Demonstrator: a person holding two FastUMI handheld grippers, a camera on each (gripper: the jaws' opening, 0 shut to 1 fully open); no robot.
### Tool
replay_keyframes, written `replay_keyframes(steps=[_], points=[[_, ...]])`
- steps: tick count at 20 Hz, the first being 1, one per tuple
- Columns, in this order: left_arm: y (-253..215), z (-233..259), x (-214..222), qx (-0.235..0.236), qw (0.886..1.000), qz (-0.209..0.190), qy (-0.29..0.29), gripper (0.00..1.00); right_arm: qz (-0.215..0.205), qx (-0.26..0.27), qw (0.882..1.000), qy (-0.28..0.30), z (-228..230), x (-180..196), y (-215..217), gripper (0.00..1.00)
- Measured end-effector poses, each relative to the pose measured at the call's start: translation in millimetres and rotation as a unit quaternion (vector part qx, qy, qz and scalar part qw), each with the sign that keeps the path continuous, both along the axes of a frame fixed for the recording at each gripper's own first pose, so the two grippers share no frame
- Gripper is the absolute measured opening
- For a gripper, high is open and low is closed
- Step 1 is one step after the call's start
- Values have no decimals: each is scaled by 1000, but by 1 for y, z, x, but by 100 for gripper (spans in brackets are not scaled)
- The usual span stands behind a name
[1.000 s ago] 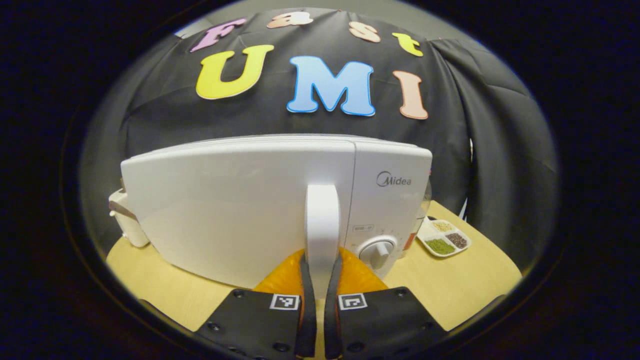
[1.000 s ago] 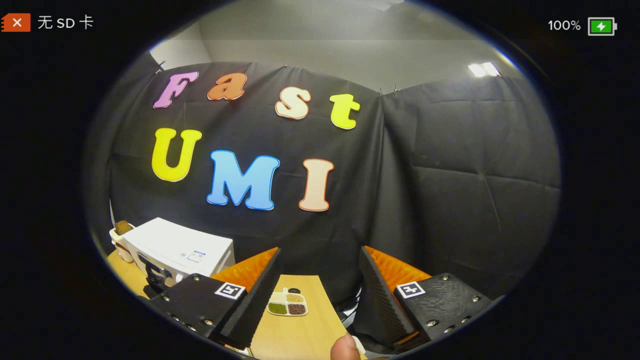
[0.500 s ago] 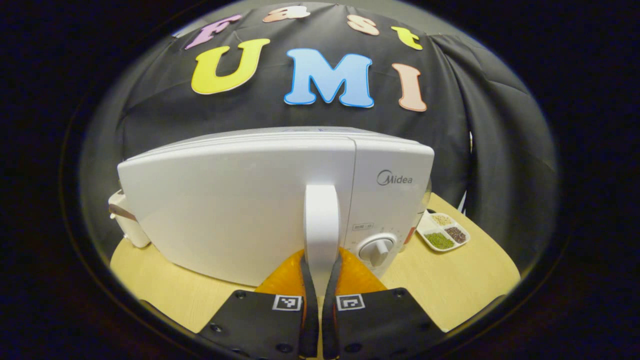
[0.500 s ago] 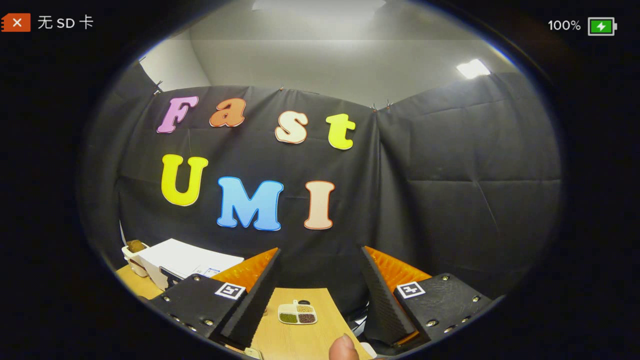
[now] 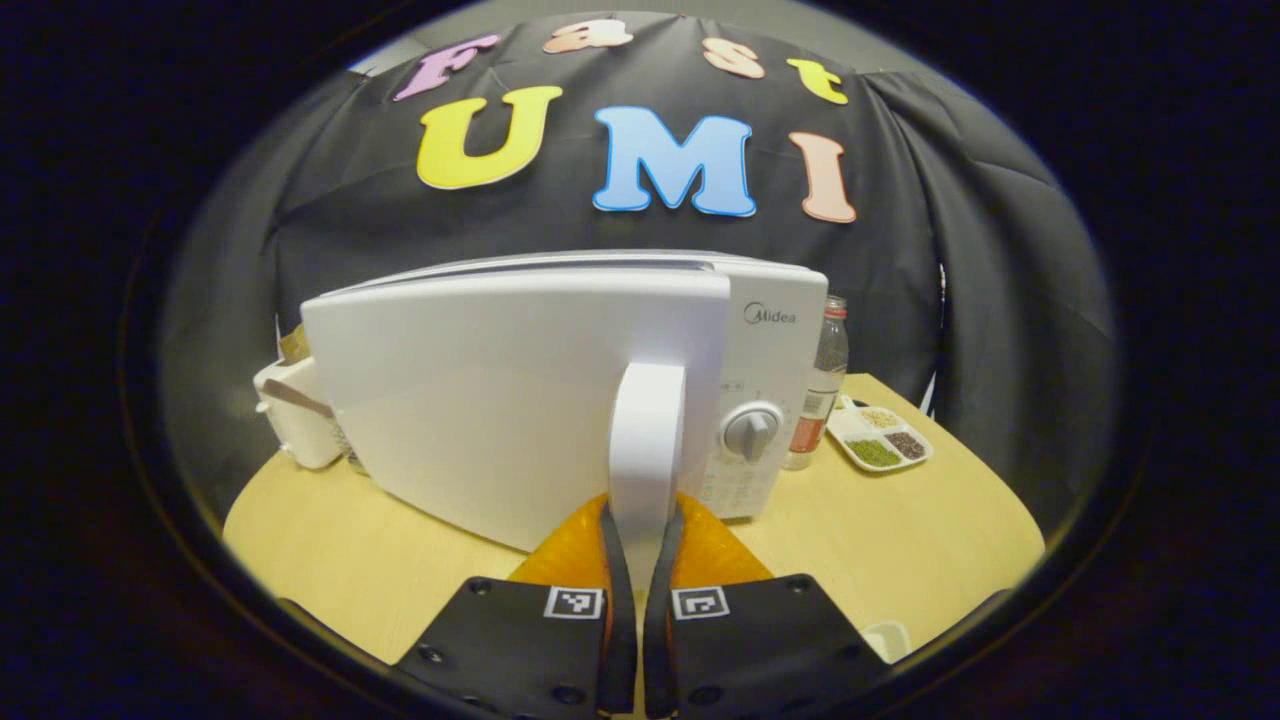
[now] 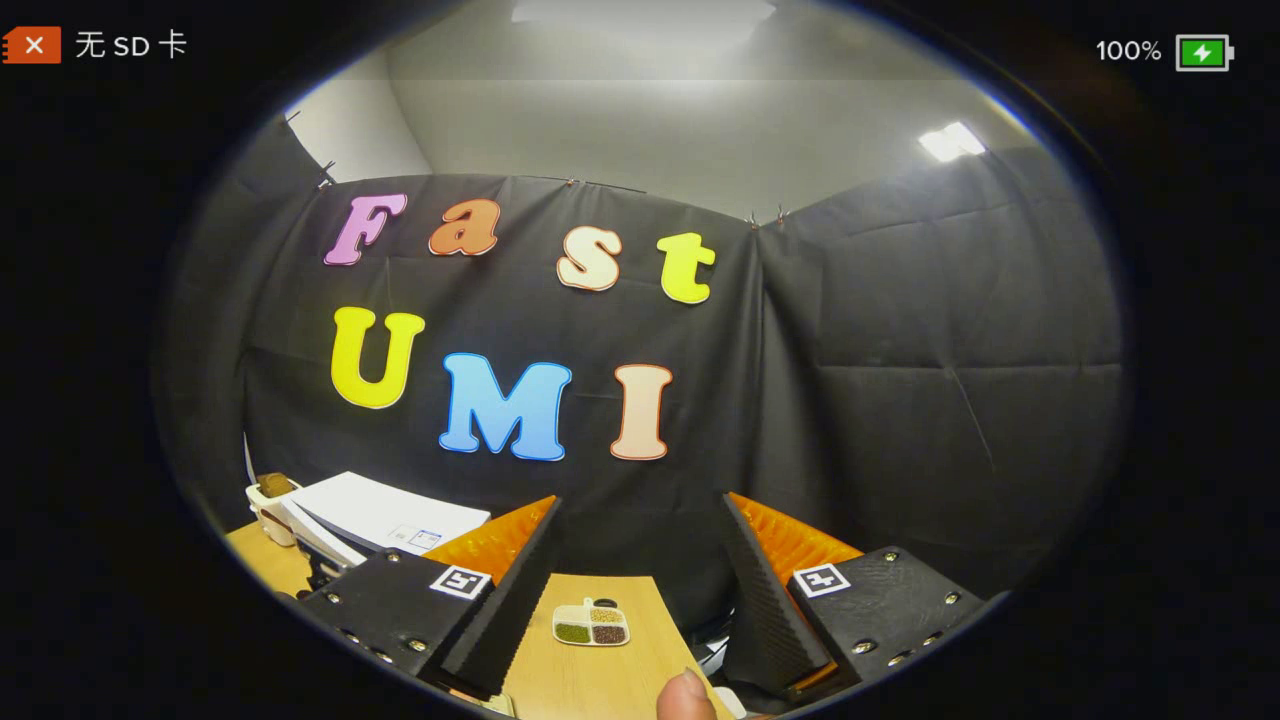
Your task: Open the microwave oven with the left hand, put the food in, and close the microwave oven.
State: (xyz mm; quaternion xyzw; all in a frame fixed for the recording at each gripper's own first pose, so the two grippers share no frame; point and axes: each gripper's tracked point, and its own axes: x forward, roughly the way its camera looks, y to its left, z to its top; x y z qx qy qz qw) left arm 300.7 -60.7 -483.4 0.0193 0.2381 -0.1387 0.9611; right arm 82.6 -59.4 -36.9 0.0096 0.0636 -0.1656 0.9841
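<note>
Black cloth wall, pale wooden table, ceiling light.

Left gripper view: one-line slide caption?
Left gripper shut on the handle of the microwave, door ajar; bottle and sectioned tray on the table beyond.

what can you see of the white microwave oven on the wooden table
The white microwave oven is a glossy, plastic-looking box standing upright on the light wooden table. Its plain white door is swung partly open, away from the control panel with its grey round knob. The left gripper is shut on the door's vertical white handle. A clear bottle stands just beside its right side; contact is unclear.
</note>
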Motion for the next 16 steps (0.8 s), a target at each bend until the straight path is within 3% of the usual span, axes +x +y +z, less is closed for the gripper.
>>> replay_keyframes(steps=[3, 6, 12, 16], points=[[49, 3, -49, 2, 1000, 14, -1, 11, 18, 17, 1000, -7, -1, 3, 9, 94], [106, 3, -84, 22, 998, 55, 5, 11, 48, 30, 998, -17, 1, 0, 24, 94], [210, 1, -120, 65, 987, 141, 33, 11, 125, 60, 990, -14, -11, -15, 58, 94], [240, -1, -129, 53, 991, 111, 48, 10, 155, 92, 984, 16, -35, -26, 84, 94]])
